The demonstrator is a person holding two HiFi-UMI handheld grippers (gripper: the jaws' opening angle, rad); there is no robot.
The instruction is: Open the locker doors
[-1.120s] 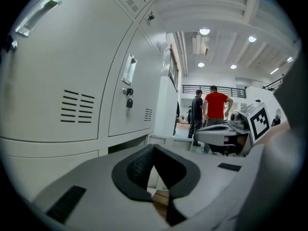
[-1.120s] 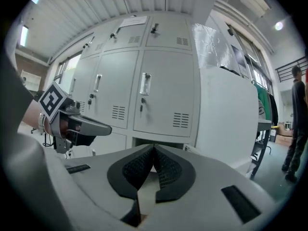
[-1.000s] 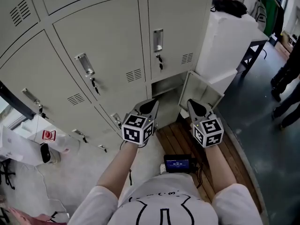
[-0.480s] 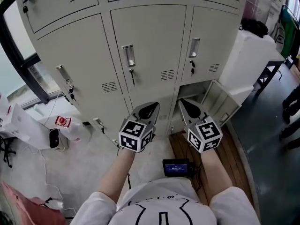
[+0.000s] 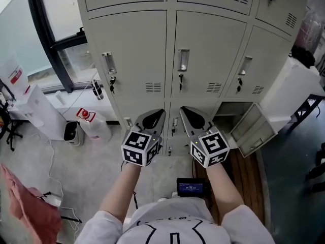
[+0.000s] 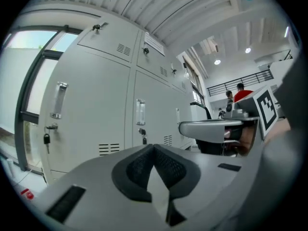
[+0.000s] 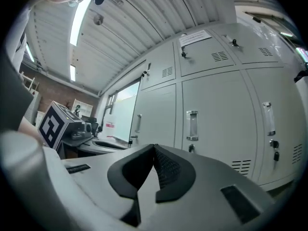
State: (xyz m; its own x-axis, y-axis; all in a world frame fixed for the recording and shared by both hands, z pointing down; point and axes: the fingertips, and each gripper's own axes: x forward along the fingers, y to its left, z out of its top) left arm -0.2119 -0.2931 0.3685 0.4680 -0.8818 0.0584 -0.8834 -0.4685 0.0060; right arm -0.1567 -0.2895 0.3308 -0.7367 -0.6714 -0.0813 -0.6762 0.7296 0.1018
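A bank of pale grey lockers [image 5: 147, 50] fills the head view. The three middle-row doors are closed; their handles [image 5: 183, 60] have keys hanging under them. At the bottom right one small door [image 5: 254, 129] hangs open. My left gripper [image 5: 156, 115] and right gripper [image 5: 187, 114] are held side by side and level in front of the low middle doors, touching nothing. Both are shut and empty. In the left gripper view the left gripper [image 6: 154, 147] faces a closed door with a handle [image 6: 140, 112]. In the right gripper view the right gripper [image 7: 154, 148] faces another handle [image 7: 191, 124].
A white jug with a red label [image 5: 87, 117], a small white device [image 5: 69, 131] and white boxes [image 5: 38, 111] stand on the floor at the left under a black window frame [image 5: 48, 29]. A phone [image 5: 191, 188] lies by my feet beside wooden boards [image 5: 249, 174]. A white cabinet [image 5: 297, 88] stands at the right.
The view has swung left along the lockers, and the open bottom door now lies to the right of both grippers. Both grippers have risen and moved left together, still shut.
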